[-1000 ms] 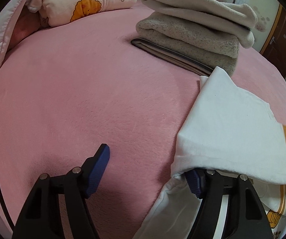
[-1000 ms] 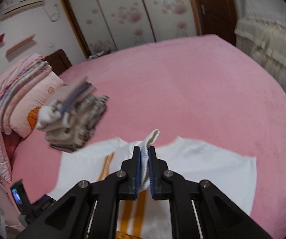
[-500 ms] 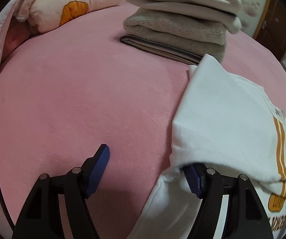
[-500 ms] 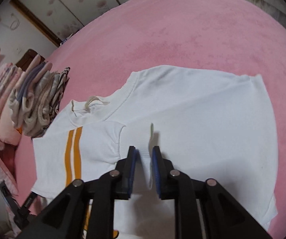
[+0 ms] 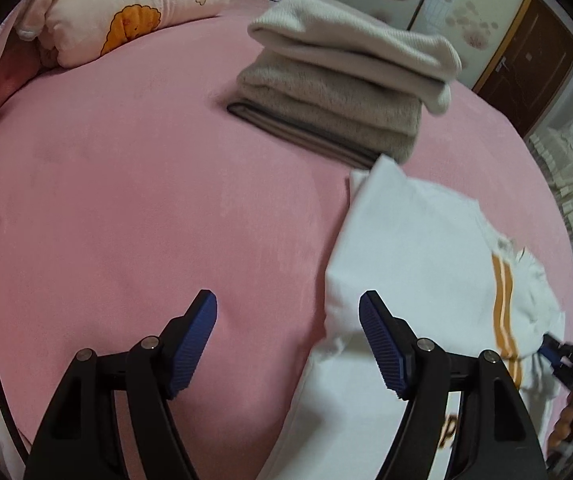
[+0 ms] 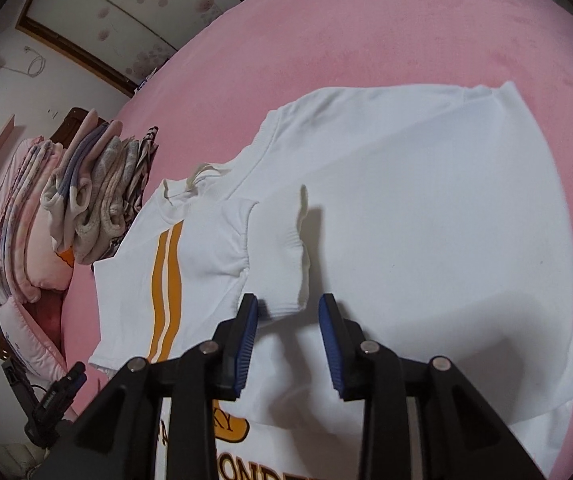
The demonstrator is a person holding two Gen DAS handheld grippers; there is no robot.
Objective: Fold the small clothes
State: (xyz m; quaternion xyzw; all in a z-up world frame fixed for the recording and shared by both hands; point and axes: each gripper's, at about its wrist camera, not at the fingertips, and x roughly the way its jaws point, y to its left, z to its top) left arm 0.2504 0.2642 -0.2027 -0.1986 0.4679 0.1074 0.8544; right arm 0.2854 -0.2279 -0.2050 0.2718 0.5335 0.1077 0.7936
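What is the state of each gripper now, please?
Left gripper: open, opening a little more, holding nothing.
Right gripper: opening, sleeve cuff of the white shirt released.

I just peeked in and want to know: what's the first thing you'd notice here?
The white T-shirt with orange stripes, spread on the big pink bed, catches the eye first. The right gripper is opening just over its folded-in sleeve. Next comes the stack of folded clothes, farther back on the bed beyond the left gripper.
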